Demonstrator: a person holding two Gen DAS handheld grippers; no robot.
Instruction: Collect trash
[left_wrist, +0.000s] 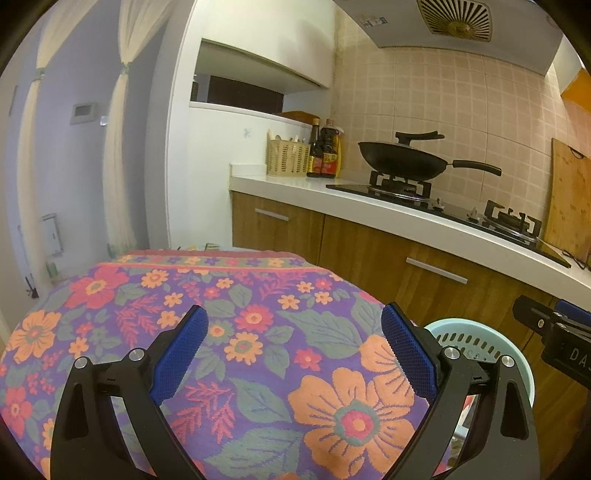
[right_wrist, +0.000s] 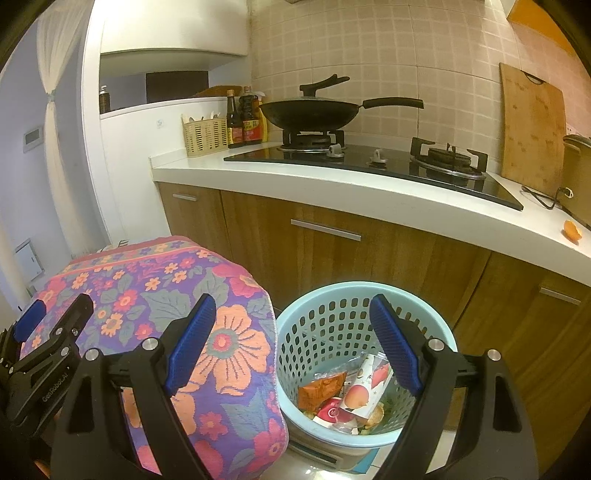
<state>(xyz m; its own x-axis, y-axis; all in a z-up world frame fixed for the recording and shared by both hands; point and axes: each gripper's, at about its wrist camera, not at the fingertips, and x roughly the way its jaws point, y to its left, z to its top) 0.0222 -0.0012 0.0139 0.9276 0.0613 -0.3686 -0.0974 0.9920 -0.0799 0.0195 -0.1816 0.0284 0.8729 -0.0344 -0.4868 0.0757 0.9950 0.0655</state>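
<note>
A light blue perforated trash basket (right_wrist: 332, 314) stands on the floor by the cabinets, holding several wrappers (right_wrist: 343, 395); its rim also shows in the left wrist view (left_wrist: 476, 332). My right gripper (right_wrist: 291, 339) is open and empty above the basket's left rim. My left gripper (left_wrist: 293, 350) is open and empty over the floral-cloth table (left_wrist: 236, 332). An orange peel (right_wrist: 572, 230) lies on the white counter at right. The right gripper's body shows at the left wrist view's right edge.
The floral cloth table (right_wrist: 147, 295) sits left of the basket. A white counter (right_wrist: 332, 181) carries a gas hob, black wok (right_wrist: 310, 112), sauce bottles (right_wrist: 245, 118), utensil basket (right_wrist: 205, 136) and leaning wooden cutting board (right_wrist: 532, 125). Wooden cabinets stand below.
</note>
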